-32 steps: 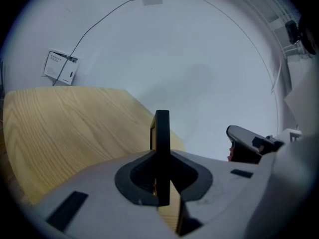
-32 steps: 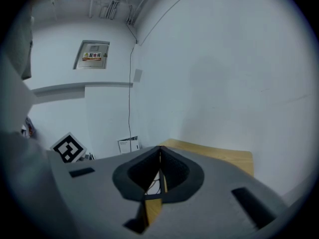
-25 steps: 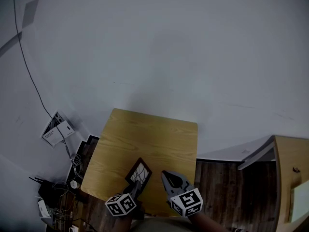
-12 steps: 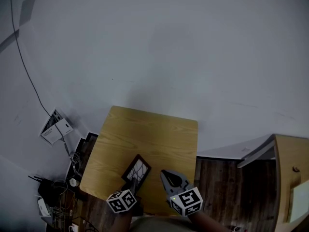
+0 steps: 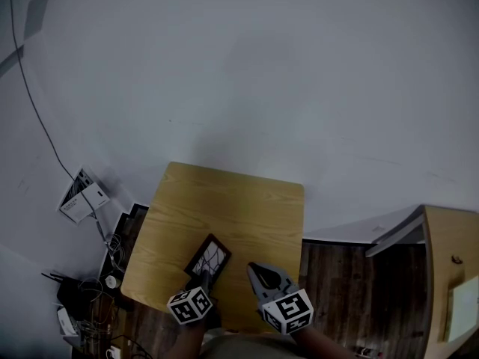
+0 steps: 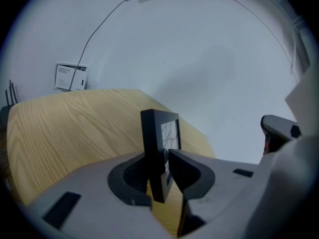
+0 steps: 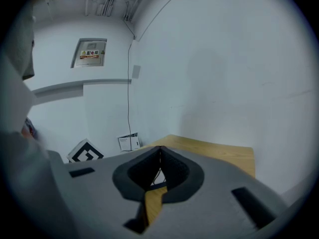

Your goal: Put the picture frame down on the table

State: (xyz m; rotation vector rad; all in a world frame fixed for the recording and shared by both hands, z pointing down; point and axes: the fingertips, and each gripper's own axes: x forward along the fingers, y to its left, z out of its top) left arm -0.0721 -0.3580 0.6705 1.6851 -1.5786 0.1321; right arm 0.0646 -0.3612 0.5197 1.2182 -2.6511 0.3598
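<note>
- Pale wall [image 5: 247, 73] fills most of the head view; a cable [image 5: 41, 111] is seen running down at upper left to a white box [image 5: 81, 200] and tangled wires at lower left.
- At lower centre, a wooden table [image 5: 239, 200] is set against the wall.
- Left of centre, the left gripper [image 6: 162, 171] is clamped on the lower edge of the frame [image 6: 159, 131]. The frame is held edge-up over the table's near left part.
- The frame is judged light and stiff, with a breakable pane. It is best held by the dark rim, as it is now, and lowered gently.
- At lower right of centre, the right gripper [image 7: 159, 156] is held with jaws together on nothing.
- The frame's lower corner is hidden by the jaws, so contact with the table cannot be told. The picture inside is made out only as thin dark lines, and the head view is dim.
</note>
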